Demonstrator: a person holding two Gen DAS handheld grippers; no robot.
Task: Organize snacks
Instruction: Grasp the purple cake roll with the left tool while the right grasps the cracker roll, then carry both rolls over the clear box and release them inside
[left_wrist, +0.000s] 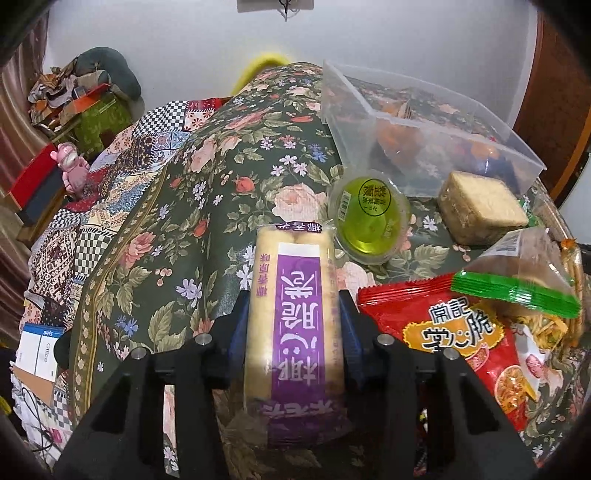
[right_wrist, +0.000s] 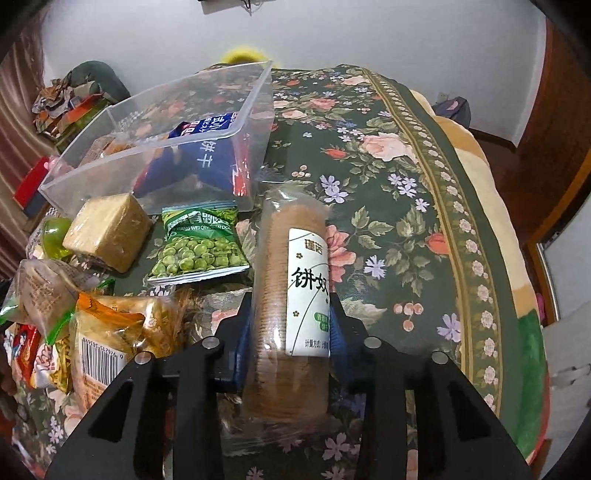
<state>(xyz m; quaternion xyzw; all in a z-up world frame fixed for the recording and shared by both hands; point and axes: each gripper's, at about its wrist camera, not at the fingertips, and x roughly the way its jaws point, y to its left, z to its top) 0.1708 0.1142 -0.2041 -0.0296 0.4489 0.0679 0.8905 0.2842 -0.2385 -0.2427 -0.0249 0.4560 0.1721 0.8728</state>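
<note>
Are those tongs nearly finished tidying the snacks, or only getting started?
Early on, it seems. The clear bin already holds a blue biscuit bag and something orange. In hand: the left tongs grip a purple-labelled roll, the right tongs a brown biscuit sleeve. Still loose on the table: green pea packet, jelly cup, wrapped block, red bag and more.

Pea packet (right_wrist: 197, 243) lies before the bin (right_wrist: 162, 147); wrapped block (right_wrist: 107, 230) left; pile (right_wrist: 74, 325) seemingly nearer.
</note>
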